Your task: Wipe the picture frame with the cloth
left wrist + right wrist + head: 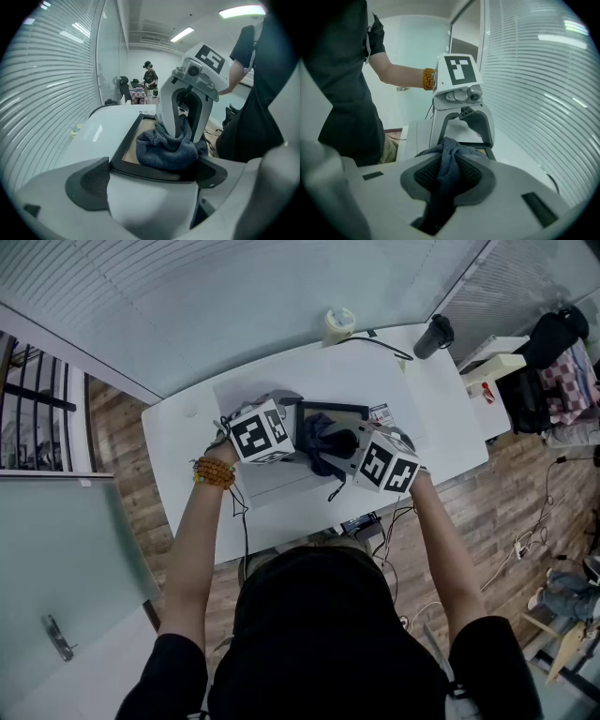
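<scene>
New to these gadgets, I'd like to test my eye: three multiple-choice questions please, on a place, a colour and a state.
1. Where is the cloth? A) on the picture frame B) on the floor C) over a chair
2. The cloth's colour? A) red B) dark blue-grey C) yellow
3. The right gripper is? A) wide open B) shut on the cloth C) lying unheld
Answers: 1 A, bunched on the frame; 2 B, seen in both gripper views; 3 B, its pads pinch a fold.
</scene>
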Tool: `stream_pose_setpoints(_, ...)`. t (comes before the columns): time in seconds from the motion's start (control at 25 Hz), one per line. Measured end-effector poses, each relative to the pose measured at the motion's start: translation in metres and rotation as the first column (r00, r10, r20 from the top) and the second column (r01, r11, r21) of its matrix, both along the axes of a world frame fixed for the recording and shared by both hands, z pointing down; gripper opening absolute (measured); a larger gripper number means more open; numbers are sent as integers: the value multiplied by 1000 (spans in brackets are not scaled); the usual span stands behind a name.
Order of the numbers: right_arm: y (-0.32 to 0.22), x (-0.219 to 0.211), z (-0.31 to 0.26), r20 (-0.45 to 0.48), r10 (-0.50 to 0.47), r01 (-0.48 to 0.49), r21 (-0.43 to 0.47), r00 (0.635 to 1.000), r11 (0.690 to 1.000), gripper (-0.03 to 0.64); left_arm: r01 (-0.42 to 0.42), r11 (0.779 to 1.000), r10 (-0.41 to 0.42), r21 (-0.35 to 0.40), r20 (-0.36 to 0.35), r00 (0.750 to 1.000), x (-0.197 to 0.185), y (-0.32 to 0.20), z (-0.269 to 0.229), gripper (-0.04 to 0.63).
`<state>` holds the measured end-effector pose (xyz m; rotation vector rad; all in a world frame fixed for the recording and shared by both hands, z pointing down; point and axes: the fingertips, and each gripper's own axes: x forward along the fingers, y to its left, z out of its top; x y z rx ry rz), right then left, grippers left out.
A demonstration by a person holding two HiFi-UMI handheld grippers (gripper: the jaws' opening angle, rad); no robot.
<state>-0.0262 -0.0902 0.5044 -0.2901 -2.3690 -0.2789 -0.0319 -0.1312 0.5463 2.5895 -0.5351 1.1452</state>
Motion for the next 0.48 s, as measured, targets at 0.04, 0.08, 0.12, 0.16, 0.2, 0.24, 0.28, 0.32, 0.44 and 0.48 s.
stream_pose_setpoints(0.04,-1,2,-2,34,18,-18,8,999,1000,54,2,1000,-2,2,3,1000,0,1,-3,534)
stream_pose_setpoints(0.08,-3,4,-5,65,40,-40,4,997,999,55,4,1000,-4,4,8,1000,-1,2,-7,533)
stream_pose_setpoints(0.12,-5,6,-11,102,64,-63,-14,993,998,55,7,1000,-7,6,5,1000,-1,4,-11,532)
stream_pose_setpoints(0.16,-7,8,-19,152,89,-84,-42,984,996,57,12,1000,-12,12,-9,1000,-2,7,-15,532)
stream_pose_setpoints(0.2,-11,10,-31,213,116,-103,-74,970,992,57,20,1000,-19,23,-28,999,-3,10,-18,532)
stream_pose_setpoints(0.24,-15,13,-45,277,147,-122,-108,950,987,58,33,999,-31,39,-45,998,-6,13,-23,532)
stream_pose_setpoints(0.28,-21,17,-60,339,181,-139,-144,923,980,58,50,997,-46,59,-56,997,-10,17,-28,532)
stream_pose_setpoints(0.32,-27,23,-75,397,216,-155,-181,892,971,58,68,994,-63,83,-61,996,-14,22,-34,532)
stream_pose_setpoints(0.44,-47,43,-118,555,325,-208,-265,766,942,58,144,975,-131,168,-89,987,-23,32,-59,532)
stream_pose_setpoints(0.48,-55,50,-130,602,363,-239,-279,711,930,58,188,960,-167,210,-115,979,-26,32,-71,531)
